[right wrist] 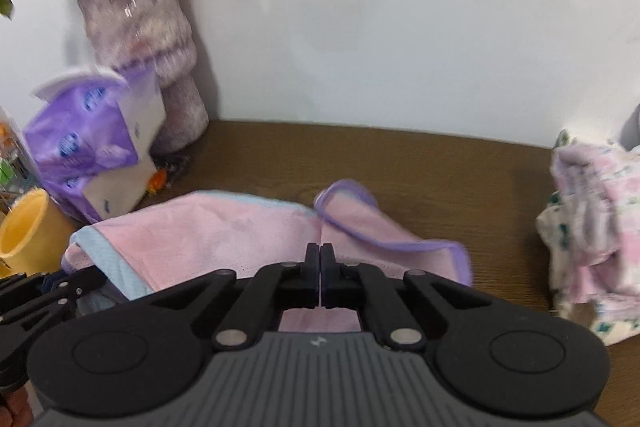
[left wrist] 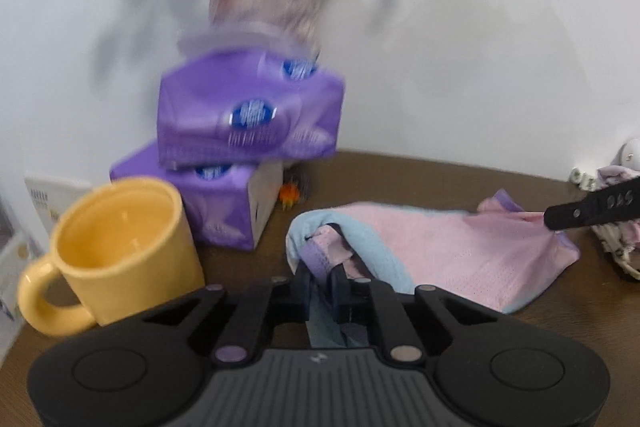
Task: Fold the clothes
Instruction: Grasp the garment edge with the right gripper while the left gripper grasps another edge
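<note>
While the left wrist view is smeared by motion, it shows the left gripper (left wrist: pixel 322 281) pinching a bunched corner of the pink mesh garment (left wrist: pixel 452 251), blue and purple trim gathered between its fingers, just beside the yellow mug (left wrist: pixel 120 247) and the stacked purple tissue packs (left wrist: pixel 244 131). From there the garment spreads over the brown table (left wrist: pixel 420 171), its long axis running from the held corner toward the right side of the view, where the tip of the right gripper (left wrist: pixel 592 213) reaches its far end. Seen from the right wrist, the right gripper (right wrist: pixel 321 259) has its fingers pressed together over the pink cloth; whether fabric is caught between them cannot be told, since the fingertips hide the contact. Here the garment lies across the view, its blue-edged end toward the left gripper (right wrist: pixel 72 287) and the mug, its purple-hemmed flap (right wrist: pixel 384 227) turned up and pointing away toward the wall. A crumpled printed garment (right wrist: pixel 592 227) sits well apart at the right. As a judgement, a fold is under way: it would go best with both ends held at equal height and the cloth kept taut along its length, edges laid trim to trim, and the left corner carried clear of the mug so nothing is knocked over.
</note>
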{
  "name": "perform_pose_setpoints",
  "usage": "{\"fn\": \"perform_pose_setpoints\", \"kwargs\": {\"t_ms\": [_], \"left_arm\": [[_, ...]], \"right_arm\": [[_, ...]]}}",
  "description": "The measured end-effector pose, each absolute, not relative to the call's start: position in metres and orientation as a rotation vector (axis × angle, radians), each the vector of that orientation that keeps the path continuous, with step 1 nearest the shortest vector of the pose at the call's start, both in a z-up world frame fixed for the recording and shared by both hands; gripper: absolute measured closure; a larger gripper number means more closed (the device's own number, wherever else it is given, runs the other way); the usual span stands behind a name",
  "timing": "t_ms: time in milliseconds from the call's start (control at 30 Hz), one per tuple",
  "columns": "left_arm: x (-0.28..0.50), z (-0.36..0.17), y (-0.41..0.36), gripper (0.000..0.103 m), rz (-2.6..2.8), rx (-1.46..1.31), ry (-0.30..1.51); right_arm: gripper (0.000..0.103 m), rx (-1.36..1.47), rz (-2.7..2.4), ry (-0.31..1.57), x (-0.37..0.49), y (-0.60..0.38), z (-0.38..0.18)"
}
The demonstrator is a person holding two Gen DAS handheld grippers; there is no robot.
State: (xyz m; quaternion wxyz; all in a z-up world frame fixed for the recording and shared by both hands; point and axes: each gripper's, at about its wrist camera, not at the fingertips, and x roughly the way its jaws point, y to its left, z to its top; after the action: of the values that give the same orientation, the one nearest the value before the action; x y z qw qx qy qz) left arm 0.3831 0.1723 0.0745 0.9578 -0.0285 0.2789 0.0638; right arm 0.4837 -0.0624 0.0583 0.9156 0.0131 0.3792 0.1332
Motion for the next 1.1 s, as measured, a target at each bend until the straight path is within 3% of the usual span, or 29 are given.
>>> {"fn": "perform_pose_setpoints", "kwargs": {"t_ms": [233, 500, 767, 933, 1100], "left_arm": [[0.357, 0.128, 0.161, 0.095, 0.123, 0.044, 0.438], [0.275, 0.202, 0.136, 0.095, 0.057, 0.157, 0.315], [0.184, 0.207, 0.109, 0.094, -0.156, 0.172, 0.4], [0.132, 0.181, 0.094, 0.094, -0.339, 0.178, 0.519], [0.145, 0.151, 0.072, 0.091, -0.353, 0.185, 0.645]], "right_arm": [[0.103, 0.069, 0.285, 0.625, 0.442, -0.098, 0.136], [0.103, 0.083, 0.283, 0.446, 0.362, -0.146, 0.217], [0.103, 0.041, 0.275, 0.356, 0.264, -0.191, 0.246], [0.103, -0.006, 0.282, 0.333, 0.194, -0.219, 0.238], [0.103, 0.003, 0.219, 0.461, 0.19, -0.245, 0.204]]}}
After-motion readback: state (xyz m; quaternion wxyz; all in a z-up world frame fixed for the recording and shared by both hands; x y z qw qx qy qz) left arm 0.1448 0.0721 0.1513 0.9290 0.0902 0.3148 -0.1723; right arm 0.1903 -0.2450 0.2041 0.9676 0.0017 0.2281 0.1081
